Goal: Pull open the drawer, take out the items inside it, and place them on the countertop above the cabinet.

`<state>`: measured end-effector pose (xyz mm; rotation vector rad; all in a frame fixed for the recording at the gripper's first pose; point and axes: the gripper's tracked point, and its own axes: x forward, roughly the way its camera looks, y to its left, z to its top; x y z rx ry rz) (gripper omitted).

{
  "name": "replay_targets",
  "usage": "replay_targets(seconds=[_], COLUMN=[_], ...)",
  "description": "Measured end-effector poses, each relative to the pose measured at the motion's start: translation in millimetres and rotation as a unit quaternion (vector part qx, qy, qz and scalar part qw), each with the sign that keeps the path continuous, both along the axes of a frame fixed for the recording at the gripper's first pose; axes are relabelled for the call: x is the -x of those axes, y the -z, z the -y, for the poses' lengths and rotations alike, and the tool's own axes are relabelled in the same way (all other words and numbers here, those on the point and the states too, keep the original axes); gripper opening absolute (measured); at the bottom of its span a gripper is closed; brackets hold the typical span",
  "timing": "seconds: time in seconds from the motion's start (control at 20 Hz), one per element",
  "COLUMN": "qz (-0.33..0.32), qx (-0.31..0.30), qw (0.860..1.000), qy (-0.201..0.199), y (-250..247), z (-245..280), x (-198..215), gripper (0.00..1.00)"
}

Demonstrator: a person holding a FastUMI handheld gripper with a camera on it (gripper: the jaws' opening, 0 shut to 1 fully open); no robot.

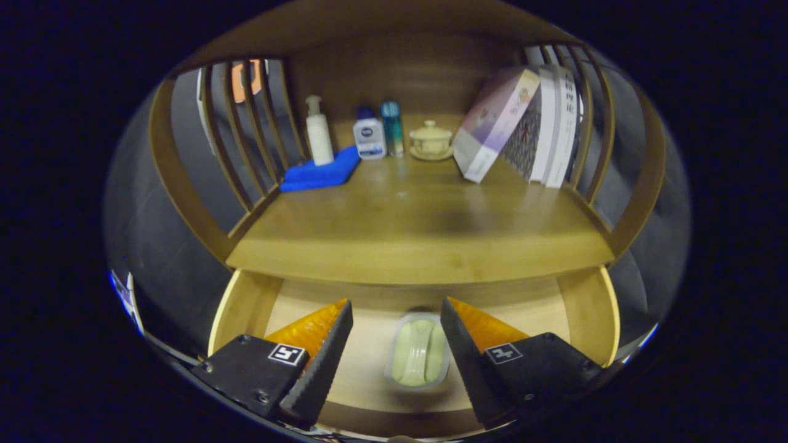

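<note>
The wooden drawer (243, 304) stands pulled open below the countertop (418, 227). On its floor lies a small pale green item in a clear oval tray (418, 352). My gripper (397, 317) hovers above the drawer, open, and the tray shows in the gap between the two fingers, a little beyond and below the tips. Neither finger touches it. The back part of the drawer is hidden under the countertop's front edge.
At the back of the countertop stand a white pump bottle (319, 132) on a blue cloth (321, 173), two small bottles (369, 136), a lidded cup (430, 140) and leaning books (523, 126). Slatted wooden sides (246, 129) enclose the shelf left and right.
</note>
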<state>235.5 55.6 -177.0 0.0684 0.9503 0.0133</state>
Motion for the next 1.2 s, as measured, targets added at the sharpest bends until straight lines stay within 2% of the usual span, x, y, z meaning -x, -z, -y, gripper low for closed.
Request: replay_targets(seconds=[0.1,0.3,0.55,0.65,0.75,0.95,1.2], qz=[-0.04,-0.107,-0.158,-0.173,-0.171,-0.168,-0.163], qx=[0.005,-0.007,0.0,0.001,0.008,0.005,-0.011], qw=[0.999,0.994,0.987,0.984,0.984,0.985,0.986], qy=[0.005,0.014,0.032,0.036,0.05,0.04,0.032], y=[19.4,47.6,68.4,74.7,71.9,74.7,65.1], z=[4.1,4.5,7.3,9.7,11.9,15.8,10.9], x=[3.3,13.5,23.4,25.8,25.0,23.4,32.1], gripper=[0.82,0.7,0.65,0.57,0.47,0.26,0.23])
